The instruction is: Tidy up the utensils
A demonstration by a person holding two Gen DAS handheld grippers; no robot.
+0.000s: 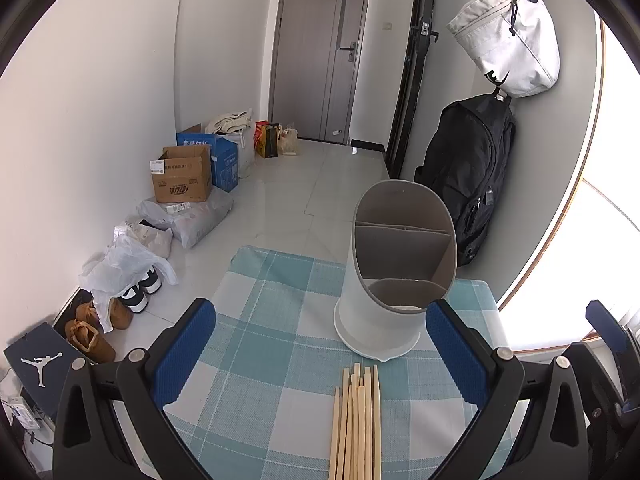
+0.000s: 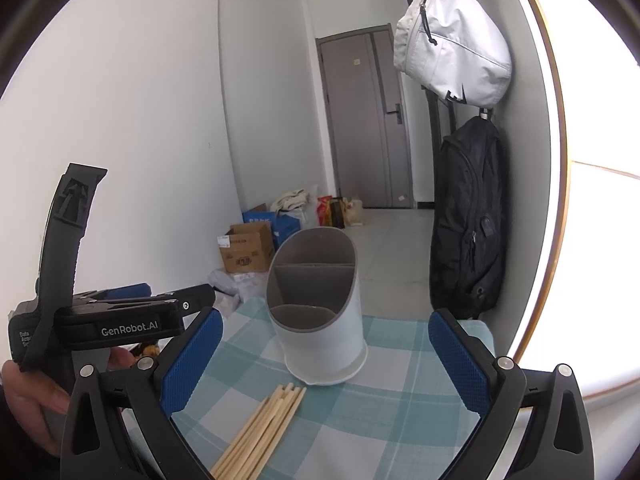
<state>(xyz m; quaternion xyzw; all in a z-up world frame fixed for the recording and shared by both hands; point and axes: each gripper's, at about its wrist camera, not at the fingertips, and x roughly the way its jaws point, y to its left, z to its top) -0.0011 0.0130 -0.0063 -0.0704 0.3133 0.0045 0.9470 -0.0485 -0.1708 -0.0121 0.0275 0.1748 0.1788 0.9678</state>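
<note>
— So, where are the chopsticks (image 1: 356, 424)?
— Bundled on the counter (image 1: 256, 344), just before the empty holder (image 1: 394, 280).
— Fingers?
— Left gripper (image 1: 320, 356) and right gripper (image 2: 326, 360) both spread wide, grasping nothing.

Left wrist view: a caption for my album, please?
Open gripper above chopsticks, facing an empty divided holder.

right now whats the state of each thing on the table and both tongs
left tongs: open, empty
right tongs: open, empty
chopsticks: loose bundle lying flat on the cloth
utensil holder: upright, visible compartments empty
checked cloth: spread flat
</note>
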